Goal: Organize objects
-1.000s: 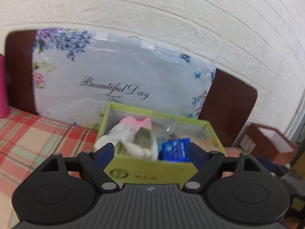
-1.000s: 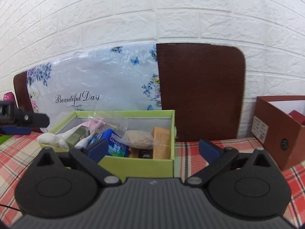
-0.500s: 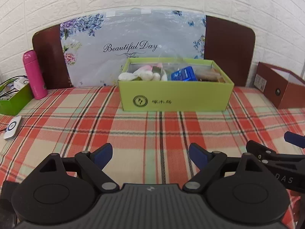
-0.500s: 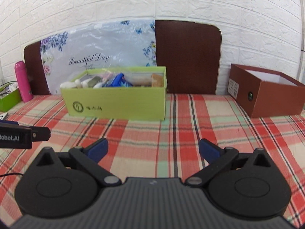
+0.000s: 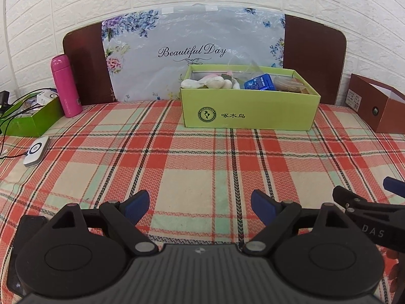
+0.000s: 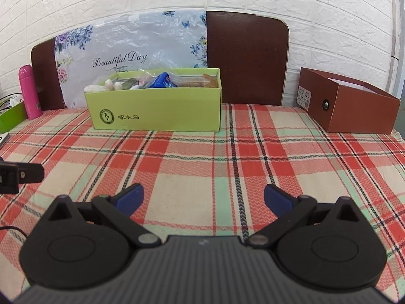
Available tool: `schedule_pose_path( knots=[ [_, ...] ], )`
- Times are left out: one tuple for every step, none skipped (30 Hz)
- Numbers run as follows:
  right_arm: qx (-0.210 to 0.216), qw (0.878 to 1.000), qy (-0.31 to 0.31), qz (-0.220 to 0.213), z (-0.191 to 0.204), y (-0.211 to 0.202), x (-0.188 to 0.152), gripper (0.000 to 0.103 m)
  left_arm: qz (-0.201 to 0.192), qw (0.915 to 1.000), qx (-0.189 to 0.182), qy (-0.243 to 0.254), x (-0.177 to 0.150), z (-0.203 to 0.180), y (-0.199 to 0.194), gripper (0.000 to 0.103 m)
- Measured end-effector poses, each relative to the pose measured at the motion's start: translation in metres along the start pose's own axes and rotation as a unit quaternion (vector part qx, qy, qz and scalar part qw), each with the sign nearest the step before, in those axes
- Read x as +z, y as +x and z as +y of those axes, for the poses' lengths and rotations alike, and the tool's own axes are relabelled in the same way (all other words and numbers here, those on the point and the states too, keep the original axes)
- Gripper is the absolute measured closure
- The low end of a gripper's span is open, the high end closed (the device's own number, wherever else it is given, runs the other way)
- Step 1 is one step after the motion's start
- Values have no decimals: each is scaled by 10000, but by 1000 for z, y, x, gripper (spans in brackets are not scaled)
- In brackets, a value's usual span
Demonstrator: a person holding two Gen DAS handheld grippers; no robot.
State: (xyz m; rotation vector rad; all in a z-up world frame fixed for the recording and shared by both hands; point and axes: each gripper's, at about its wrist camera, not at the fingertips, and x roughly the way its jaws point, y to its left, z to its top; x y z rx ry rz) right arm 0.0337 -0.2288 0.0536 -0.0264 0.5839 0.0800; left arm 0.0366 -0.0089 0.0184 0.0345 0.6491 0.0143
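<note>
Both grippers, left (image 5: 200, 204) and right (image 6: 203, 197), hover low over the plaid bench (image 6: 202, 157) with fingers wide and holding nothing. Well ahead, the green box (image 6: 154, 112) is packed with small items, and none lies loose on the bench, so the organizing looks finished or nearly so.

Lime-green box (image 5: 249, 112) centre frame on a red, cream and mint plaid tablecloth (image 5: 202, 157); pink flask (image 5: 64, 86) left; brown box (image 6: 354, 106) right.
</note>
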Motion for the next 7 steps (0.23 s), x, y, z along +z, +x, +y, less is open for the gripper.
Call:
schedule_pose_path(
  knots=[
    [-8,10000,2,0,0,-1,0,0,16,10000,-8,-7,0,0,2,13],
    [-17,10000,6,13,0,0,0,0,34,10000,-20,-16,-1,0,4,13],
    [-26,10000,6,23,1,0,-1,0,54,10000,-35,-35,-2,1,6,13],
    [-41,10000,6,36,0,0,-1,0,51,10000,-61,-58,-3,1,8,13],
    [-54,10000,4,46,1,0,-1,0,42,9999,-78,-84,-4,2,9,13],
    [-60,10000,-1,59,1,1,-1,0,61,9999,-75,-100,-5,2,11,13],
    [-63,10000,-7,68,2,1,-1,0,84,9999,-74,-104,-5,2,12,13]
  ],
)
